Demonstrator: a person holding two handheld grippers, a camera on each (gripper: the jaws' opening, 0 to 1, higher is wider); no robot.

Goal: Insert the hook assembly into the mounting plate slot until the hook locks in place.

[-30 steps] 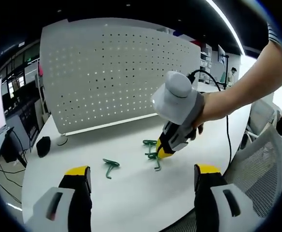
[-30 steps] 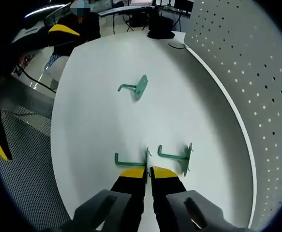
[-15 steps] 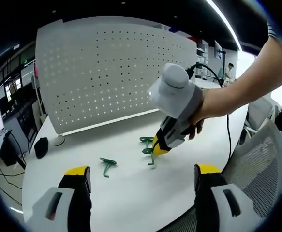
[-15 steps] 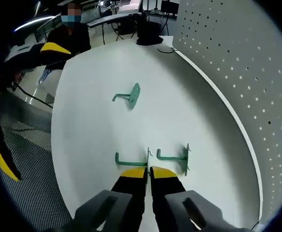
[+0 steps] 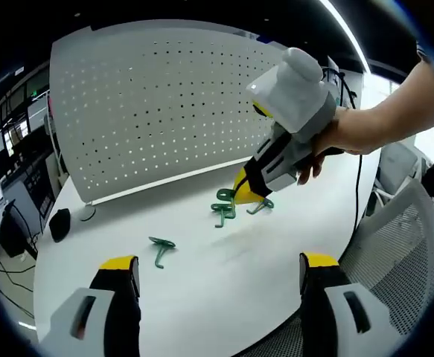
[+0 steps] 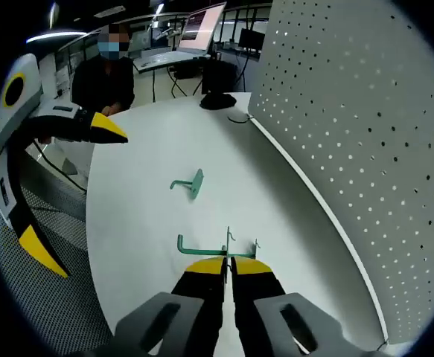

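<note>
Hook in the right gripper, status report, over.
Right gripper shut on green hook, lifted off white table. Left gripper open, idle. Pegboard ahead; two hooks lie on the table, none blocking.

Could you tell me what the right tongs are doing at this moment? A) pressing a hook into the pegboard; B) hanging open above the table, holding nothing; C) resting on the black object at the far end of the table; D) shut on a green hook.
D: in the right gripper view the right tongs are closed on the plate of a green hook, and the left gripper view shows that hook held above the white table.
</note>
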